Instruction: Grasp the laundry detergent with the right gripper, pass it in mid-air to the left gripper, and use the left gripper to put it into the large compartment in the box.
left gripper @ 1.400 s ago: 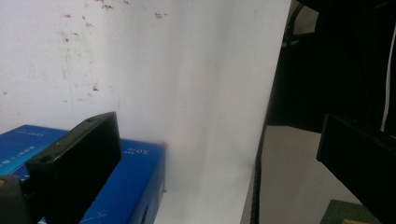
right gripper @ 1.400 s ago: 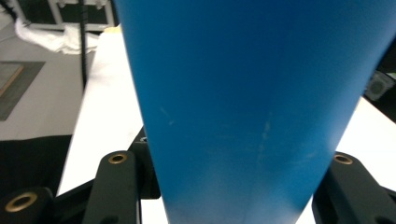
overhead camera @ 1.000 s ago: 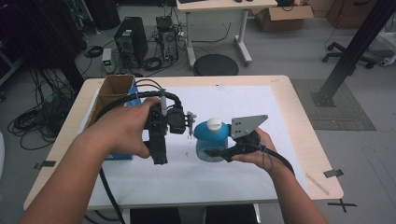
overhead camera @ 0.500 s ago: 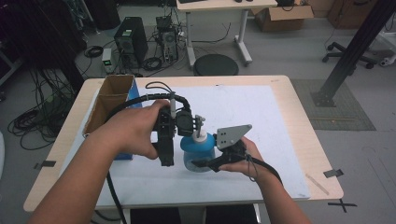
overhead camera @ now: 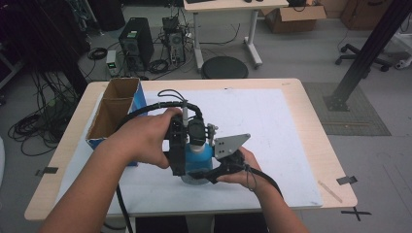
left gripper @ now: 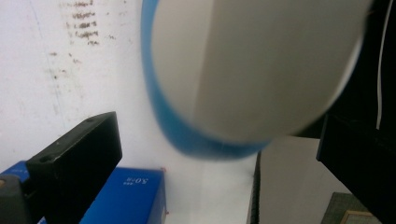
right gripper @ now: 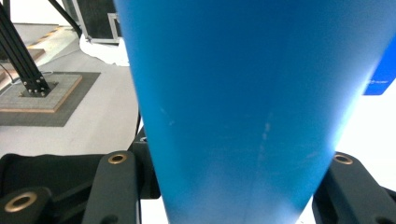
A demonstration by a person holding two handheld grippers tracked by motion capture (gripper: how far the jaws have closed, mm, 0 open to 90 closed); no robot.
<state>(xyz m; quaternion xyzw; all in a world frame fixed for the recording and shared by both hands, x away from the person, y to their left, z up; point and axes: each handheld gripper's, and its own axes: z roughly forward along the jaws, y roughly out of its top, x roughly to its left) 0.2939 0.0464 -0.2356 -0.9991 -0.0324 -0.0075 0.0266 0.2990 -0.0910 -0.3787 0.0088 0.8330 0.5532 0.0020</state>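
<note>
A blue bottle stands upright over the white mat, and my right gripper is shut on its lower body from the right side. In the right gripper view the bottle's blue wall sits tight between both jaws. My left gripper comes down from above onto the bottle's top. In the left gripper view the white cap with its blue rim lies between the jaws, blurred and very close. The left jaw stands apart from the cap, so this gripper is open.
An open cardboard box with a blue side stands at the table's left edge; its blue face appears below the left jaw. A white mat covers most of the tabletop. A strip of tape lies near the front right corner.
My right hand has carried the blue bottle left and down, bringing its cap under the left gripper. The left hand has stayed nearly still.
</note>
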